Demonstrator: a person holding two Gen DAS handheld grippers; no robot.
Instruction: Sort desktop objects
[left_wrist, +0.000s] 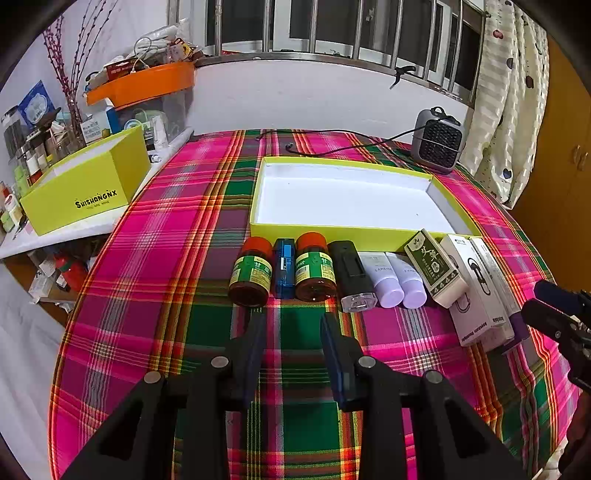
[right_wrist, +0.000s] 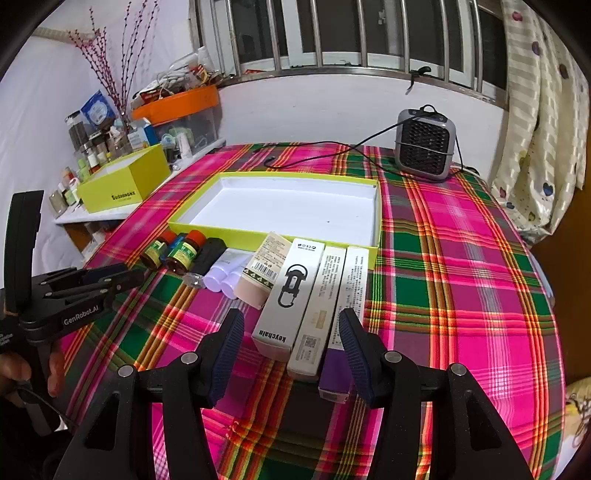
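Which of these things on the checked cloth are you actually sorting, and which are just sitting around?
For the job: shallow yellow-green tray, two brown bottles, blue lighter, black device, two lavender tubes, green-labelled box, keychain box, two long boxes.

Just lying about: small heater, its cable, deep yellow box, orange bin, shelf clutter.

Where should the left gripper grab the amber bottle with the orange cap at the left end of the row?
Grip the amber orange-capped bottle across its round labelled body, probably coming from above with the open left gripper. It lies on its side, base towards the gripper; its left flank is free, but the blue rectangular case crowds its right.
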